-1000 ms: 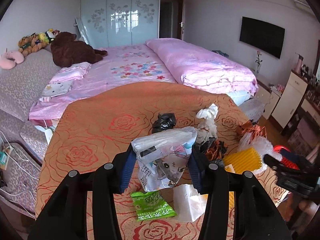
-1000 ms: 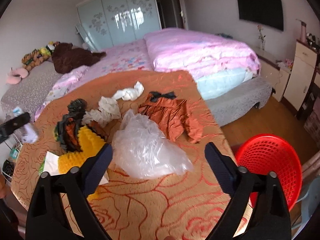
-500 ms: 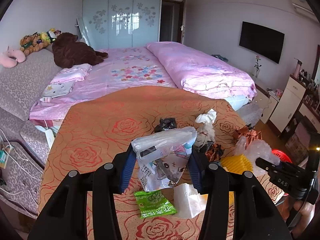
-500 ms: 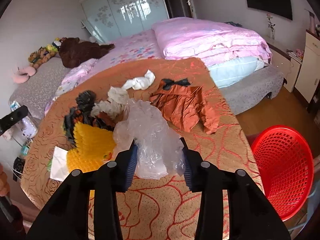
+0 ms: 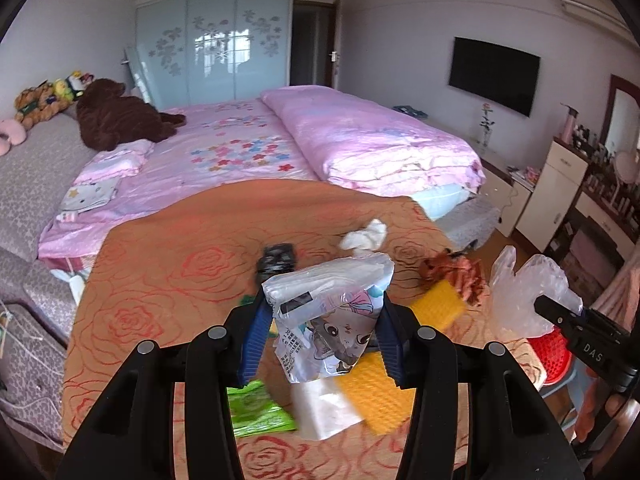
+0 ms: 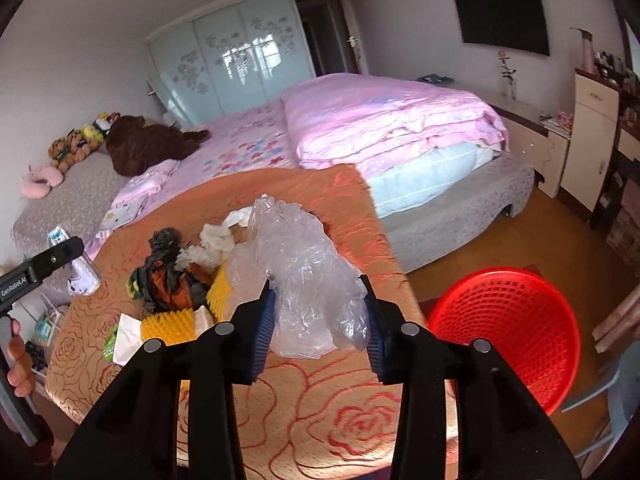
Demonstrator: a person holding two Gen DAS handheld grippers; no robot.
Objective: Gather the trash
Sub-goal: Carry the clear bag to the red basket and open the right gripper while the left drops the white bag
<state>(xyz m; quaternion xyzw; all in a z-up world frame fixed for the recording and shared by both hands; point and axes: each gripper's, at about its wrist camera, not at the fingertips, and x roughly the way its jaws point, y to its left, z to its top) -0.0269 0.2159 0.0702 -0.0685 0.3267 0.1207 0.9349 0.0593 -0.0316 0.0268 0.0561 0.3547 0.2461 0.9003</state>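
Observation:
My left gripper (image 5: pixel 320 332) is shut on a white cartoon-printed wrapper (image 5: pixel 332 320) and holds it above the orange rose-patterned table (image 5: pixel 160 264). My right gripper (image 6: pixel 320 320) is shut on a clear crumpled plastic bag (image 6: pixel 304 272), lifted off the table; the bag also shows in the left wrist view (image 5: pixel 524 296). A red mesh basket (image 6: pixel 508 332) stands on the floor right of the table. On the table lie a green packet (image 5: pixel 256 408), white paper (image 5: pixel 324 408), yellow spiky sheets (image 5: pixel 376 392), white tissues (image 5: pixel 366 236) and a black bag (image 5: pixel 278 258).
A brown-orange wrapper (image 5: pixel 456 272) lies near the table's right edge. A pink bed (image 6: pixel 360 128) stands behind the table. A white cabinet (image 6: pixel 592 140) is at the right wall. A grey sofa with plush toys (image 5: pixel 44 100) is at the left.
My right gripper closed on the clear plastic bag and lifted it off the table toward the basket side. My left gripper rose with the cartoon wrapper.

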